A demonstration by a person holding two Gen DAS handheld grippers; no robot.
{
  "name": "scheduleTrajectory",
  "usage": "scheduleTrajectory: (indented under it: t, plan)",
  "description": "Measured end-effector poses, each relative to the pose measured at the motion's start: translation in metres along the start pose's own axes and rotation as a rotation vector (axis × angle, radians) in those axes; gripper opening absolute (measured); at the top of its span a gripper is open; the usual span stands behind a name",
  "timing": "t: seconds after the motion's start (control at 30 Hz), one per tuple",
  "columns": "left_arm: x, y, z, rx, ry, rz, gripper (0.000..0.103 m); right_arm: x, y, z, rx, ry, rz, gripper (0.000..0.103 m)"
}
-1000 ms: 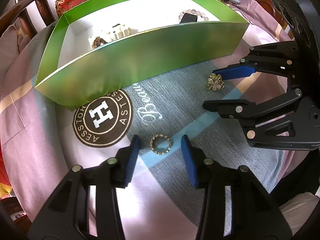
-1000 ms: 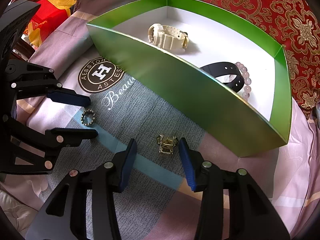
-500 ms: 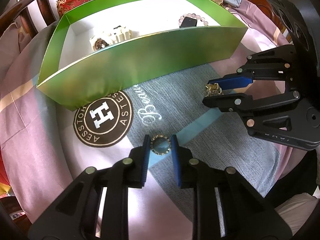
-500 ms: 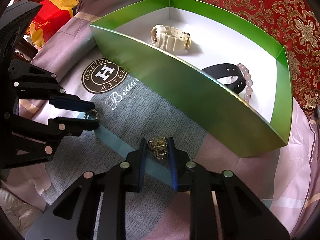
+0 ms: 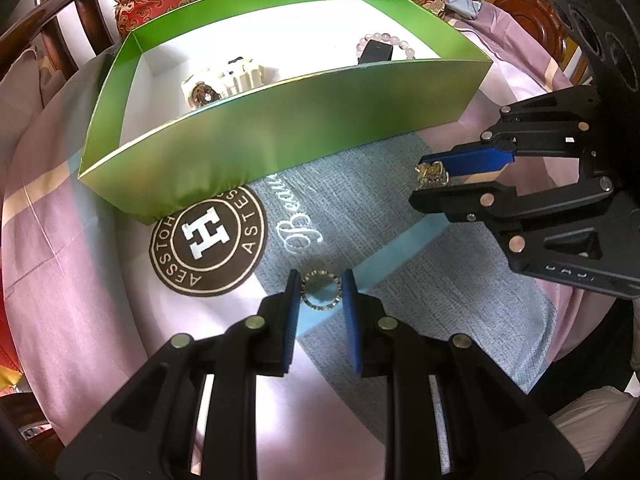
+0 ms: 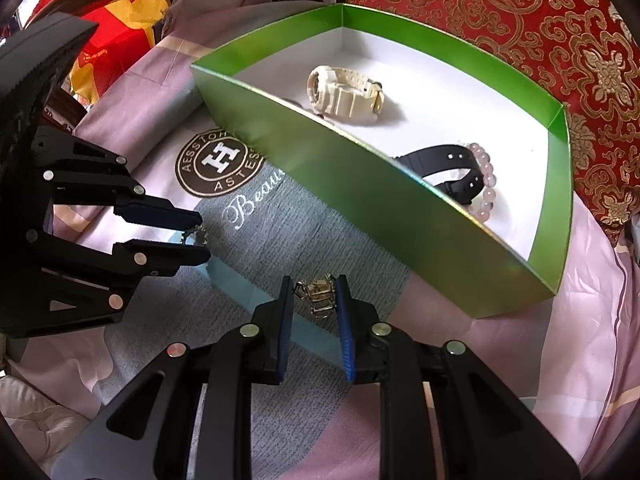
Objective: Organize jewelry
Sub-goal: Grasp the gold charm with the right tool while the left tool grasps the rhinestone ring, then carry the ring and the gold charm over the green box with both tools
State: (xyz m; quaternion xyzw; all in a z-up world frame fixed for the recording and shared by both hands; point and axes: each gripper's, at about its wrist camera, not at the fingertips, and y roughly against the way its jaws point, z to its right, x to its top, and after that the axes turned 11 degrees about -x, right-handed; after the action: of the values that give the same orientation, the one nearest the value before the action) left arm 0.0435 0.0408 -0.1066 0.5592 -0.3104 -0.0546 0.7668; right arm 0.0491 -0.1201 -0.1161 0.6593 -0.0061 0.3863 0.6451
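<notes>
Jewelry pieces outside the box: two. A round studded ring [image 5: 321, 291] sits between the blue pads of the left tongs [image 5: 320, 292], pads touching its sides, clamped on it, over a blue stripe of the bedsheet [image 5: 460, 304]. A gold clustered piece [image 6: 318, 296], clip or brooch, type hard to tell, is pinched between the pads of the right tongs [image 6: 316, 298]. In the left wrist view the same gold piece [image 5: 431, 172] is half hidden by the right tongs [image 5: 430, 178], only a glint showing at the tips. In the right wrist view the ring [image 6: 196, 234] is mostly covered by the left tongs [image 6: 198, 236].

Green box [image 5: 304, 120], white inside, open top, lies on the sheet beyond both tongs. Inside: one cream watch [image 6: 344, 90], one black watch band [image 6: 444, 164], one pink bead bracelet [image 6: 486, 178]. From the left wrist the near wall cuts off the lower part of the cream watch [image 5: 222, 82], the black band [image 5: 376, 52] and the beads [image 5: 384, 38]. A small dark thing by the near wall in the right wrist view is too cut off to name.

Writing on the sheet: round brown logo [image 5: 208, 236] with a big "H", ring text "AESSTOH" and "ASTES" partly under the box; script word [image 5: 298, 226] "Beau…" cut off by the box. Red and gold cushion [image 6: 520, 20] behind the box. Dark wooden chair rails [image 5: 52, 8] at the left edge.
</notes>
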Motion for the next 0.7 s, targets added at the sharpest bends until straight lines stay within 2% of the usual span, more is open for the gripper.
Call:
scheduleTrajectory:
  t: [0.17,0.4,0.57,0.63,0.7]
  plan:
    - [0.002,-0.004,0.003,0.007,-0.002,-0.008,0.02,0.001,-0.006,-0.003,-0.005,0.005,-0.013,0.021]
    - [0.002,-0.003,0.004,0.009,0.001,0.002,0.02,0.004,0.005,0.001,0.017,-0.011,0.02,0.021]
    - [0.001,-0.002,0.007,0.014,-0.005,0.002,0.02,0.003,-0.003,-0.001,0.007,-0.006,-0.007,0.021]
    - [0.002,0.0,0.007,0.025,-0.003,0.002,0.02,0.005,0.002,0.0,0.014,-0.012,0.007,0.021]
    - [0.006,0.01,0.009,0.04,-0.005,0.028,0.02,0.012,0.021,0.003,0.032,-0.023,0.066,0.021]
